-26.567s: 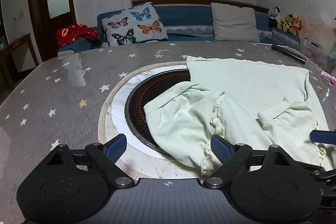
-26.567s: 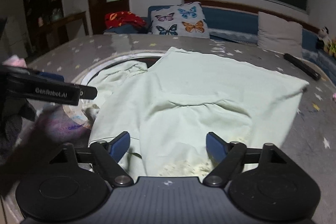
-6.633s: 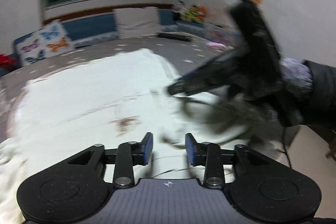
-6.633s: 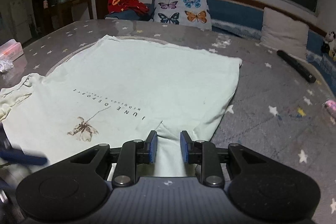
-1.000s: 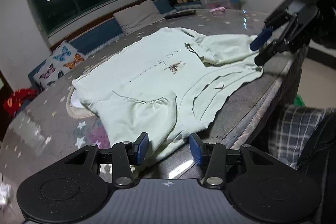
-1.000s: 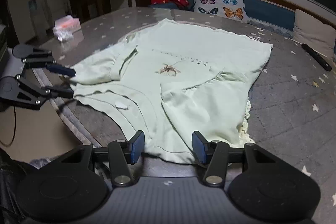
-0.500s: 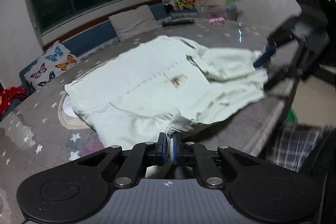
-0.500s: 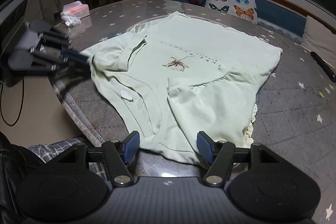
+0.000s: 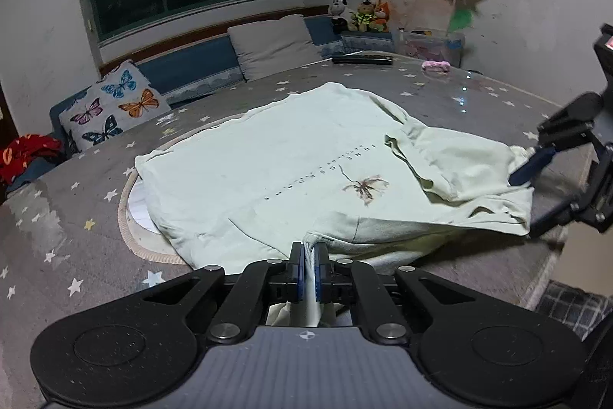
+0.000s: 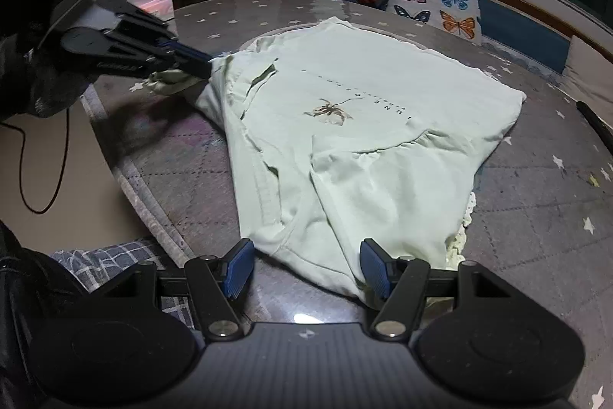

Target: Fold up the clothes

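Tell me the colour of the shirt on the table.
The shirt is pale mint green with a small brownish print; clearest in the right wrist view.

Pale green shirt (image 10: 383, 125) w/ small brown print & a line of text is lying print-up on the table, mostly flat. Both sleeves are folded inward. Collar end is sitting at the near table edge, one corner lifting off the top.

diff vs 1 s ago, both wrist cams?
Left claw closed on the pale green shirt's near edge and is lifting it off the table, bunching that side. Right claw stayed open at the shirt's other edge, gripping nothing. The rest of the shirt lies flat as before.
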Tool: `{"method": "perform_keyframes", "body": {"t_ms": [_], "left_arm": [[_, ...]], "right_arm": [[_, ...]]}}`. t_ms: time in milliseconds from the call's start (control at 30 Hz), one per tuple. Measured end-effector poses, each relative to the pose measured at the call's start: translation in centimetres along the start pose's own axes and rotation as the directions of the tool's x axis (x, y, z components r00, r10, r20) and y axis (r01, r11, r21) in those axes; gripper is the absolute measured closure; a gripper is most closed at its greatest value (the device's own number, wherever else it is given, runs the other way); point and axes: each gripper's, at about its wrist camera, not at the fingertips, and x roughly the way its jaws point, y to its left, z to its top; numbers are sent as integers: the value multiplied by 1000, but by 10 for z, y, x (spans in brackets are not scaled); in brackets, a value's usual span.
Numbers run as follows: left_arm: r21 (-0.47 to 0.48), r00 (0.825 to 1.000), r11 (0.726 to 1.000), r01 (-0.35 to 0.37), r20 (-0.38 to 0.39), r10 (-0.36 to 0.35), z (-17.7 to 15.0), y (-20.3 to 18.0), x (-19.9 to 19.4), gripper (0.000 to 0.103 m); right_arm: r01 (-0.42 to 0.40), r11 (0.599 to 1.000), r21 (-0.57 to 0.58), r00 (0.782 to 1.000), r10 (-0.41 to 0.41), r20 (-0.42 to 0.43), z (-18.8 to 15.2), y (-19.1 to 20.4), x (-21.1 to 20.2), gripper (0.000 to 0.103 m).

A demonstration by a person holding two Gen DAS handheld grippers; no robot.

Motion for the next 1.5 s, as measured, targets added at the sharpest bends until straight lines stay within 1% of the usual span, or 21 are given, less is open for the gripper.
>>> {"method": "perform_keyframes", "body": {"t_ms": [100, 133, 233, 300, 367, 467, 533, 600, 767, 933, 967, 1033, 1067, 1100, 1133, 1200, 1267, 1400, 1500], "left_arm": [[-14, 1000, 1000, 5, -6, -5, 1, 2, 3, 98], [-15, 1000, 1000, 5, -10, -5, 1, 3, 4, 98], [-11, 1000, 1000, 10, -18, -10, -3, 1, 4, 97], [-1, 1000, 1000, 16, -16, -16, -6, -2, -1, 97], [16, 1000, 1000, 21, -12, -21, -9, -6, -6, 94], [85, 1000, 996, 2, -3, -2, -18, -20, -18, 92], [130, 1000, 991, -12, 2, 11, -24, -29, -25, 83], [166, 1000, 986, -27, 8, 26, -29, -36, -30, 68], [242, 998, 968, -70, 11, 69, -41, -47, -33, 61], [299, 996, 950, -84, -9, 90, -51, -51, -30, 61], [307, 996, 948, -82, -12, 91, -52, -51, -29, 61], [310, 996, 948, -76, -18, 86, -53, -50, -26, 68], [306, 996, 949, -73, -20, 83, -53, -49, -25, 76], [295, 997, 953, -70, -21, 80, -52, -46, -23, 89], [281, 997, 957, -71, -19, 79, -51, -44, -21, 93], [252, 996, 964, -83, -1, 86, -49, -41, -23, 96], [234, 995, 967, -103, 29, 99, -46, -41, -33, 97], [224, 987, 964, -144, 97, 125, -39, -44, -61, 97], [209, 981, 965, -157, 150, 127, -32, -47, -92, 97]], "right_arm": [[4, 1000, 2, 1000, -4, -1, -1, -2, 3, 42], [7, 1000, 9, 1000, -7, 3, 0, -3, 4, 46], [20, 999, 28, 1000, -20, 16, 1, -6, 6, 64], [37, 998, 51, 999, -38, 23, 3, -10, 7, 84], [55, 996, 75, 998, -57, 26, 5, -14, 8, 91], [65, 994, 84, 997, -67, 31, 6, -16, 8, 93], [67, 994, 81, 997, -70, 39, 7, -14, 8, 93], [70, 994, 83, 996, -75, 49, 7, -13, 5, 94], [81, 993, 91, 993, -88, 74, 8, -11, 0, 94], [92, 991, 94, 990, -101, 95, 9, -8, -4, 94], [95, 991, 96, 989, -105, 100, 9, -8, -5, 94], [103, 990, 97, 988, -114, 109, 9, -7, -6, 94], [108, 989, 97, 986, -118, 114, 9, -6, -6, 94], [111, 989, 98, 985, -123, 118, 10, -6, -6, 94], [116, 988, 98, 984, -127, 123, 10, -5, -7, 94], [124, 988, 94, 981, -136, 135, 10, -3, -8, 94], [133, 987, 86, 977, -146, 157, 10, 1, -14, 95], [141, 988, 59, 966, -150, 211, 11, 9, -33, 95], [150, 988, 27, 955, -152, 256, 12, 22, -58, 95]]}}
